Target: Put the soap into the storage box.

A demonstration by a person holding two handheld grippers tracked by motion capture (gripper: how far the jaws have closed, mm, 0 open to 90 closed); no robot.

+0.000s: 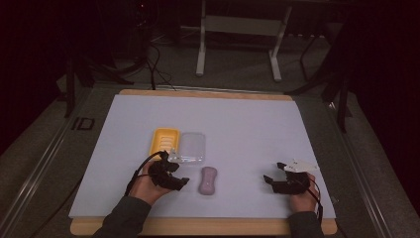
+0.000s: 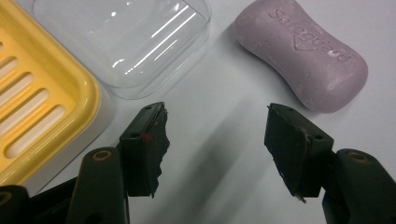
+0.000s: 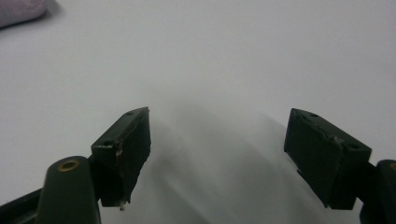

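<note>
soap pickup – both grippers empty, left one closest

high view: white sheet (image 1: 247,124) covers the table. yellow soap dish (image 1: 164,140) and clear lid (image 1: 193,147) sit side by side near the middle, touching or nearly so. purple soap bar (image 1: 208,180) lies flat just in front of the lid, apart from it. left gripper (image 1: 174,174) sits just left of the bar, right gripper (image 1: 274,174) well off to the right, nothing near it.

left gripper view: jaws spread wide, nothing between them, bare sheet in the gap. soap bar (image 2: 303,58) is up and to the right of the right jaw, embossed face up, lying at a diagonal to the jaw line. lid (image 2: 126,39) is ahead-left, dish (image 2: 42,102) at far left, its slotted insert visible.

right gripper view: jaws wide apart, empty, over plain sheet (image 3: 233,56). a corner of the soap bar (image 3: 18,11) shows at top left.

my read – the step is grabbing the bar with the left gripper, likely to drop it in the dish. to do it well: shift right and forward until the bar sits centred in the gap, rotate so the pads close across the narrow waist rather than the long axis, come down low enough to catch the sides below the rounded top. close gently – soap is slick and could squirt out. keep the left jaw off the lid edge on approach.
</note>
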